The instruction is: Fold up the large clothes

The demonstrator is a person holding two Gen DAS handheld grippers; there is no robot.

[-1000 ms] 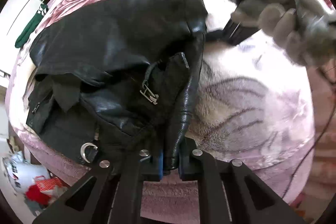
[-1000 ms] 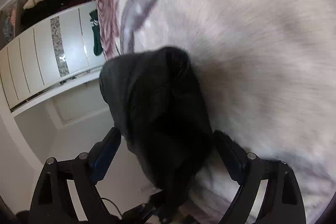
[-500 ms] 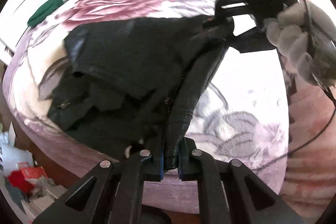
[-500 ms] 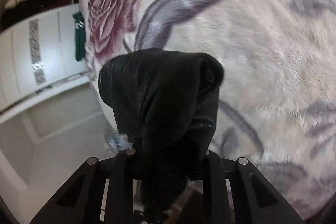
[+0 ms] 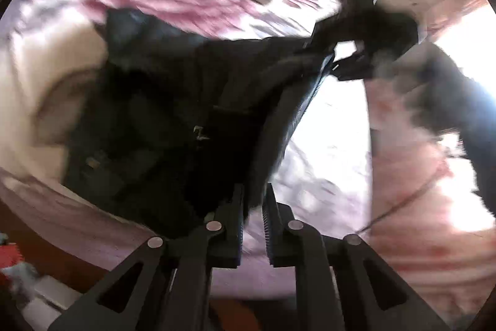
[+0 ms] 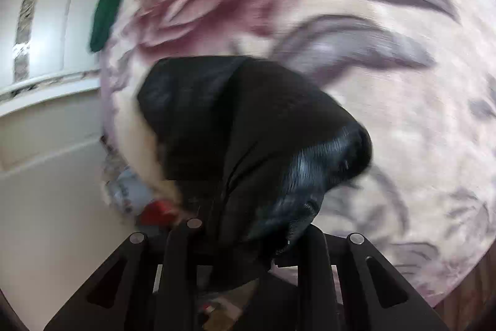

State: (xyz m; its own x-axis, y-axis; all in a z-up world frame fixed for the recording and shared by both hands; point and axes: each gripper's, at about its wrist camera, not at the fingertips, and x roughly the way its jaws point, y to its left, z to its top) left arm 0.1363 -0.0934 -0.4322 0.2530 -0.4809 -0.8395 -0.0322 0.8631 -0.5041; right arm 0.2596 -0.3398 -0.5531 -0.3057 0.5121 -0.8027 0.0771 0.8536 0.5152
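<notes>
Both grippers carry one edge of a black leather jacket (image 5: 173, 114) above a bed covered by a plush floral blanket (image 6: 403, 114), while the bulk of the garment lies heaped on the blanket toward the bed's edge. The left gripper (image 5: 252, 213) has a narrow strip of the hem between its jaws, which are just beginning to part; the left wrist view is smeared by motion, so whether the pads press the leather at this instant seems likely rather than certain. The right gripper (image 6: 248, 238) is closing on a thick bunched fold of the same jacket, which fills the gap between its jaws. To do this step well, the person should probably keep the two holds level and the edge between them taut, let the hanging weight straighten the panel, then lay it flat so the fold line runs true. The leather looks heavy, grained and glossy, slippery enough to slide from a loosening pinch, and stiff enough to hold bulky creases; a metal buckle (image 5: 201, 135) shows on it. The blanket is soft, deep-piled, cream with mauve roses and grey leaves.
</notes>
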